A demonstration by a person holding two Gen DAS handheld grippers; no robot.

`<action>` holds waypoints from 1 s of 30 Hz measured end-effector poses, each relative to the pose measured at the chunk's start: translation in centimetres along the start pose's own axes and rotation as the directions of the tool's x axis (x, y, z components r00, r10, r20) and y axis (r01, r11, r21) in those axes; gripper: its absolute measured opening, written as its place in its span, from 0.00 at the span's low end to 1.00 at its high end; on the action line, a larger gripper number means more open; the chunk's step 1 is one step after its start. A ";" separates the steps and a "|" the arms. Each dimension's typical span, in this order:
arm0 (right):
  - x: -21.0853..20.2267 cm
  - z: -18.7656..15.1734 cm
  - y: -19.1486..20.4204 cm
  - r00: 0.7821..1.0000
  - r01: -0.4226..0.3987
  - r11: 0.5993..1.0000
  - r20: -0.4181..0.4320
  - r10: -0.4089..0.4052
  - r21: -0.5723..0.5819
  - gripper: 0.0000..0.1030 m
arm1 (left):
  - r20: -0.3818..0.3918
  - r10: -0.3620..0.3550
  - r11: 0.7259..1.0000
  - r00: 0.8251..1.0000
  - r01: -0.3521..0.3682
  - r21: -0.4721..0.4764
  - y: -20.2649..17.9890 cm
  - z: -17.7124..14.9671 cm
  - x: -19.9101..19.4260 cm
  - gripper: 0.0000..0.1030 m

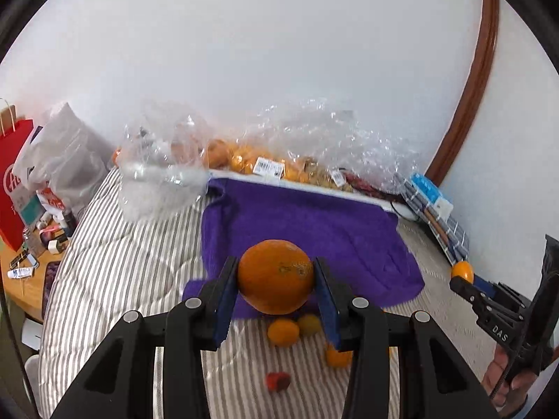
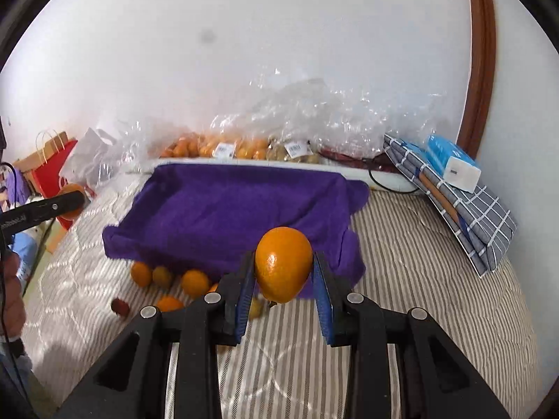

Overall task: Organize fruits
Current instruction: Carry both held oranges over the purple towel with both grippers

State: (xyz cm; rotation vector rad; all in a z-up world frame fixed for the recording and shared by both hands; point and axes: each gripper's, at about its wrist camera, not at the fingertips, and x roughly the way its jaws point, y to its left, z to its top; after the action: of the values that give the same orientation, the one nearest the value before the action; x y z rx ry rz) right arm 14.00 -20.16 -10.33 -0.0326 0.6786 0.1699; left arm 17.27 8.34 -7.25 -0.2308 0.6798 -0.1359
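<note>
My left gripper (image 1: 276, 279) is shut on a large orange (image 1: 276, 276) and holds it above the near edge of the purple cloth-lined tray (image 1: 307, 223). My right gripper (image 2: 283, 276) is shut on a smaller orange (image 2: 283, 267) above the tray's near right corner (image 2: 244, 206). Several small oranges (image 2: 194, 282) and a red fruit (image 2: 120, 306) lie on the striped bed in front of the tray. In the left wrist view the right gripper (image 1: 464, 281) shows at far right with its orange (image 1: 463, 271). In the right wrist view the left gripper (image 2: 75, 200) shows at far left.
Clear plastic bags of oranges (image 2: 216, 146) lie along the wall behind the tray. A folded checked cloth with a blue tissue pack (image 2: 450, 164) sits at right. A red paper bag (image 1: 14, 181) and a cluttered wooden side table (image 1: 31, 265) stand left of the bed.
</note>
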 end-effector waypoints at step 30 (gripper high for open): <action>12.3 5.4 -3.2 0.999 0.012 0.992 0.031 -0.016 0.122 0.31 | -0.012 0.016 0.998 1.000 -0.017 -0.056 1.0 3.0 12.4 0.39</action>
State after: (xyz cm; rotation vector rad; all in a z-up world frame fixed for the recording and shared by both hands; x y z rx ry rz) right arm 27.26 -21.04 -13.91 0.0824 0.6552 0.1150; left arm 28.78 7.37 -12.77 -0.2780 0.6974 -0.1024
